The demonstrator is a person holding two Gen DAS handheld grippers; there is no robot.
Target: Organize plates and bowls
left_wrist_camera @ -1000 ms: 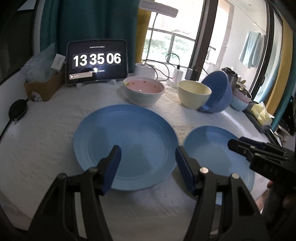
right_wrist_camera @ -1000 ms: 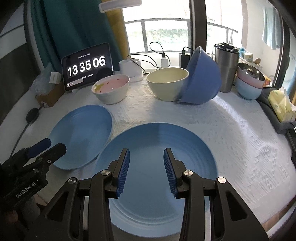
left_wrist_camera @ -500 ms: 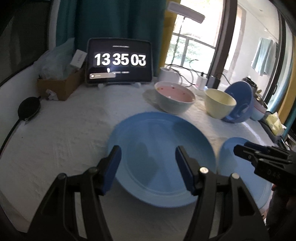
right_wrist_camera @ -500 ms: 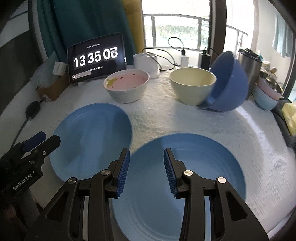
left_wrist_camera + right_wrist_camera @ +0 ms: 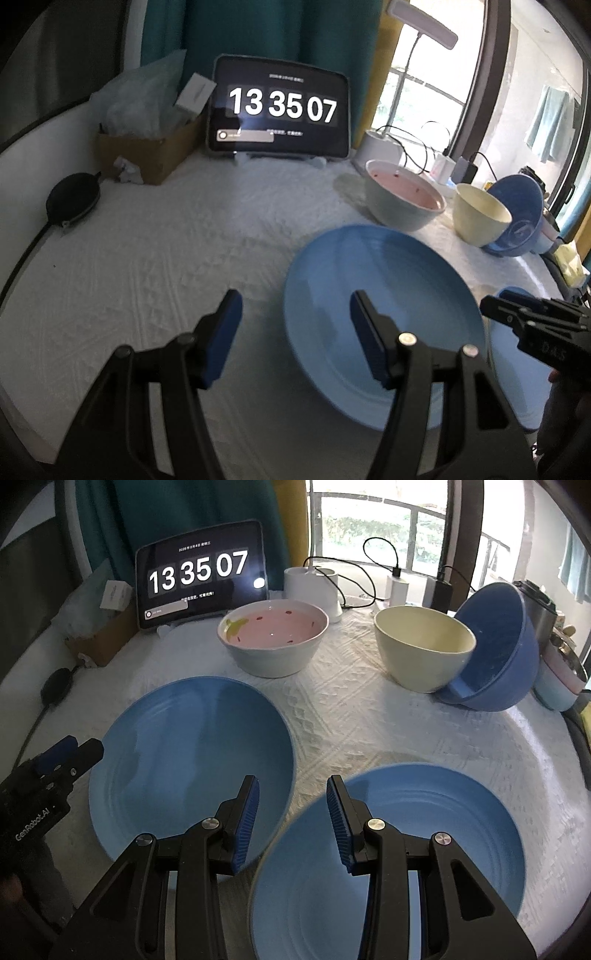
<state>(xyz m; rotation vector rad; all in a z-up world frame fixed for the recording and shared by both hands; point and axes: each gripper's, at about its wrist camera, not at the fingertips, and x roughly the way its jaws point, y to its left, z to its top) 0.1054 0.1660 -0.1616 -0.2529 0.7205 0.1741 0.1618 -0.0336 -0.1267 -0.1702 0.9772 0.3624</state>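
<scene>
The left claw (image 5: 295, 332), its blue pads apart and empty, hangs over a white textured counter (image 5: 147, 258) beside a round light-blue plate (image 5: 384, 295). Behind stand a pink-lined bowl (image 5: 404, 197), a cream bowl (image 5: 480, 216) and a tablet clock (image 5: 279, 110).

plates (image 5: 192, 746): smooth, glossy | tablecloth (image 5: 369, 716): white woven cloth (embossed)

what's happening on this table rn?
A person holds a hand-held gripper in each hand over a white cloth-covered table. Both the left hand-held gripper and the right hand-held gripper are open and empty. Two blue plates lie flat side by side: the left plate and the right plate. Behind them stand a pink-lined bowl, a cream bowl and a tipped blue bowl. Nothing is stacked yet.
</scene>
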